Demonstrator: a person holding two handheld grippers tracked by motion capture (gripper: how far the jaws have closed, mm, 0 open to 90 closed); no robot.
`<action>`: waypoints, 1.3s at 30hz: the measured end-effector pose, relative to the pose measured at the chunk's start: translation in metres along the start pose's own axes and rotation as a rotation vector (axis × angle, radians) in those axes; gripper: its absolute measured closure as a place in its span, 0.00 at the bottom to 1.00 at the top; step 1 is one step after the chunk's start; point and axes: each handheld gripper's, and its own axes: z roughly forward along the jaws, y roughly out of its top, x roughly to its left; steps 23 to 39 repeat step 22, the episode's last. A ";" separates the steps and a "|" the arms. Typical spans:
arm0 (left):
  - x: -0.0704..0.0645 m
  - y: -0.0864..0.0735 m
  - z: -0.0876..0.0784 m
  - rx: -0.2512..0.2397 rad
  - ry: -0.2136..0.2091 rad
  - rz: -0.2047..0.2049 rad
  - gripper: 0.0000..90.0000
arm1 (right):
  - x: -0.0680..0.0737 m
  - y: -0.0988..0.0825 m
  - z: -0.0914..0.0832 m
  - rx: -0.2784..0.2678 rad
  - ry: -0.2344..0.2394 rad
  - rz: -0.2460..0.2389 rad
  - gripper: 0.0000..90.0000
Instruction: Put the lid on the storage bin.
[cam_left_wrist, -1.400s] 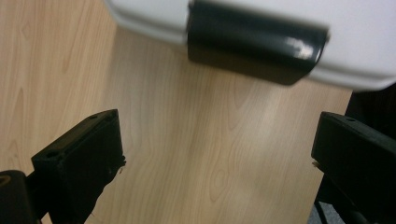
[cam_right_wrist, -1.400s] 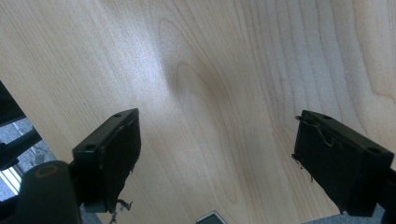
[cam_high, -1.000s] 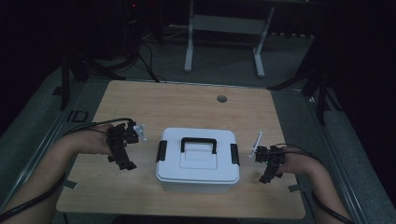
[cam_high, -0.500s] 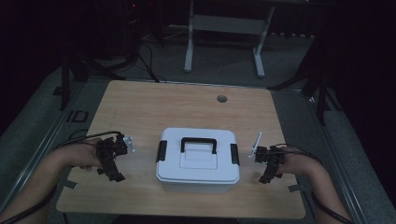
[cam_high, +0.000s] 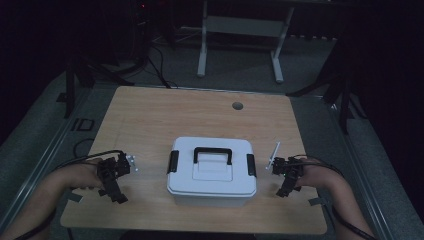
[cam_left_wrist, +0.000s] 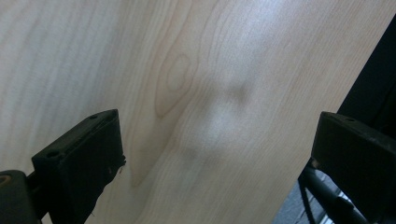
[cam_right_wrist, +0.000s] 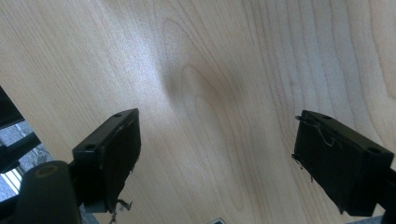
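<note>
Pulled left gripper (cam_high: 113, 176) back off the box (cam_high: 212, 170), both jaws wide and empty, right gripper (cam_high: 286, 175) parked beside it — reach undone.

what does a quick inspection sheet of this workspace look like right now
surface: light wooden table, round hole near its far edge.
job's things: white box, lid on, black handle lying flat, black latches at both ends.
clutter: nothing seen.
grippers: left gripper left of the box, right gripper right of it; both open, holding nothing, apart from the box, over bare wood near the table's edges.
cables: one trails from the left gripper; more on the floor behind the table.
surroundings: dark room, grey floor, white stand legs beyond the table.
</note>
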 end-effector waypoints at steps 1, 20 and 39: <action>0.000 -0.001 0.001 -0.006 0.001 -0.006 0.02 | 0.000 0.000 0.001 -0.001 0.000 0.000 0.16; -0.002 -0.023 0.009 -0.073 0.007 -0.037 0.02 | 0.000 -0.005 0.005 0.012 -0.002 0.011 0.16; -0.002 -0.024 0.010 -0.073 0.006 -0.038 0.02 | 0.001 -0.004 0.006 0.015 -0.005 0.010 0.16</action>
